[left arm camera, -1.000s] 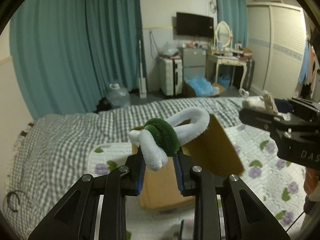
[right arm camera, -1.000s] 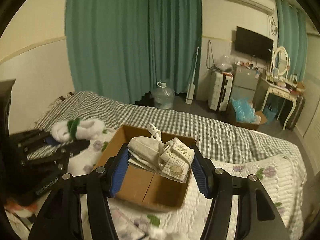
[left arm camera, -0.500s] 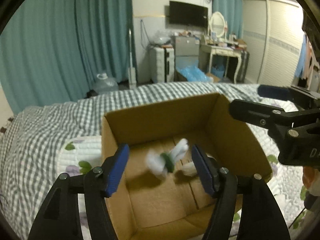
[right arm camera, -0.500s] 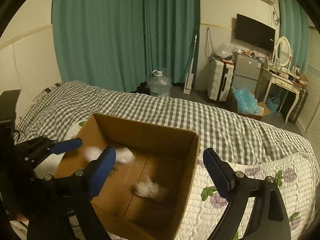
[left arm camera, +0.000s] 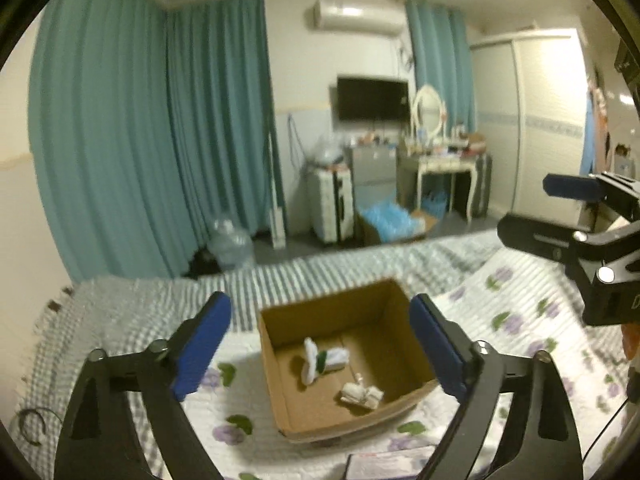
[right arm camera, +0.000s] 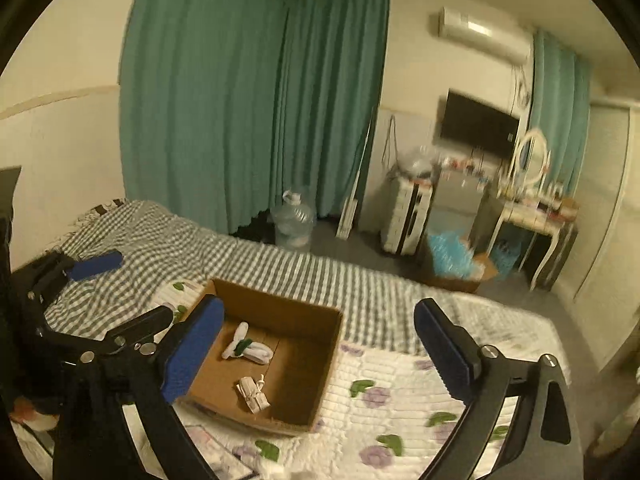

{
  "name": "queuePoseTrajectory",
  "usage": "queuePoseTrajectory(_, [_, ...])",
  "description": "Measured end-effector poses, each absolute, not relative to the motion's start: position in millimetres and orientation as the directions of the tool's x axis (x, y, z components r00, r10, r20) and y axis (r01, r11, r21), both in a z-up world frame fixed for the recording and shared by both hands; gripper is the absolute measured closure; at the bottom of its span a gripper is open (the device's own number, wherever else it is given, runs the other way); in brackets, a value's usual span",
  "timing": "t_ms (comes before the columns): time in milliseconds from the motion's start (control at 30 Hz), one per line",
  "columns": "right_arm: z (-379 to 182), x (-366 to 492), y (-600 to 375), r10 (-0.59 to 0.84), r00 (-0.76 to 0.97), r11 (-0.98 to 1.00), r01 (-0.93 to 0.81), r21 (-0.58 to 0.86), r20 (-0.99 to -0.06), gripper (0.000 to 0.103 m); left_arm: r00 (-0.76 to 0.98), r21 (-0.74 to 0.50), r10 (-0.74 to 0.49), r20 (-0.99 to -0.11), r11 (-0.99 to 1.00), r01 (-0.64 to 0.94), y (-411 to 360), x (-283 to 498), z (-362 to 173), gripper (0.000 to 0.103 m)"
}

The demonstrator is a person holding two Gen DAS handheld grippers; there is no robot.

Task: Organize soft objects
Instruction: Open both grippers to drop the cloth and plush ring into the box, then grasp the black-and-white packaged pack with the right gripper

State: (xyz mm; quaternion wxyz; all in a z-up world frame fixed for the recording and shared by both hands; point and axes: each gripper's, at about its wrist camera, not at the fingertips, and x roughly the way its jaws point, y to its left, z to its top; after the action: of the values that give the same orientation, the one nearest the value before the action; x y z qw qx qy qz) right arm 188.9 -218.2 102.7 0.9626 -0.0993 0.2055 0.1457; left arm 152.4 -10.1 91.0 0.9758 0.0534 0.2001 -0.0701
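The left tongs hang above the bed with their blue pads spread wide and nothing between them. Below them, an open cardboard box sits on the floral quilt near the bed's near edge. Inside the box, a white sock bundle with a green band lies toward the far left corner, and a cream mesh bundle lies apart from it, closer to the near wall. The right tongs also hover released over the box, empty. Past the bed's far edge stand teal curtains, a clear water jug, a white suitcase, a carton of blue material and a dressing table with an oval mirror. Nothing blocks the box opening.
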Motion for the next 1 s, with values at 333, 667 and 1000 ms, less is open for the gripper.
queuePoseTrajectory(333, [140.8, 78.9, -240.0, 0.249, 0.887, 0.933, -0.328, -0.15, -0.39, 0.002, 0.934, 0.111, -0.096, -0.344, 0.984, 0.142, -10.3, 55.0, 119.1, 0.01])
queuePoseTrajectory(667, [40.3, 54.4, -244.7, 0.335, 0.783, 0.895, -0.439, -0.084, -0.525, 0.002, 0.897, 0.045, -0.051, -0.44, 0.996, 0.078, -6.0, 35.8, 48.8, 0.01])
queuePoseTrajectory(1000, [-66.6, 94.5, -191.1, 0.341, 0.643, 0.811, -0.57, -0.131, -0.685, 0.002, 0.82, 0.021, 0.022, -0.572, 1.0, -0.012, 13.3, 66.0, -40.7, 0.01])
